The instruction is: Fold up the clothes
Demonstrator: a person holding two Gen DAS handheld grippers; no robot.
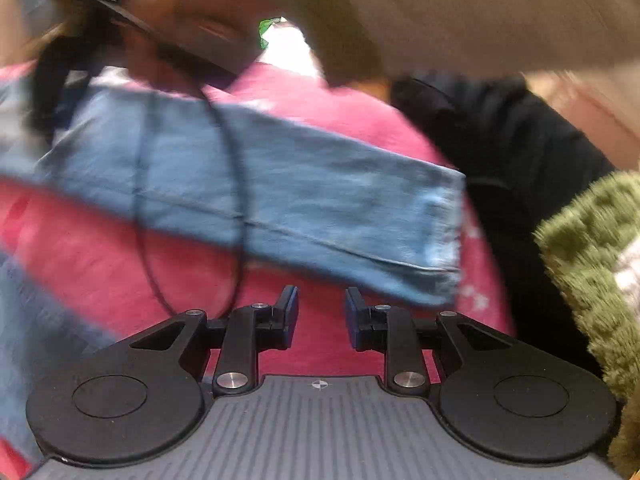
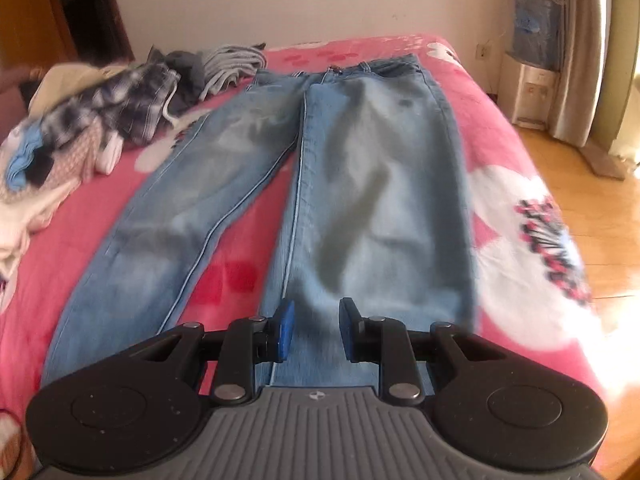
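A pair of light blue jeans lies flat on the pink bedspread, waist at the far end, both legs spread toward me. My right gripper is open and empty, hovering just above the right leg near its hem. In the blurred left wrist view, one jeans leg crosses the pink bedspread with its hem at the right. My left gripper is open and empty, just short of that leg's lower edge. The other gripper with a hand and black cable shows at top left.
A pile of mixed clothes lies on the bed's left side. A wooden floor, curtain and water dispenser are to the right of the bed. A green fuzzy fabric and black clothing fill the right of the left wrist view.
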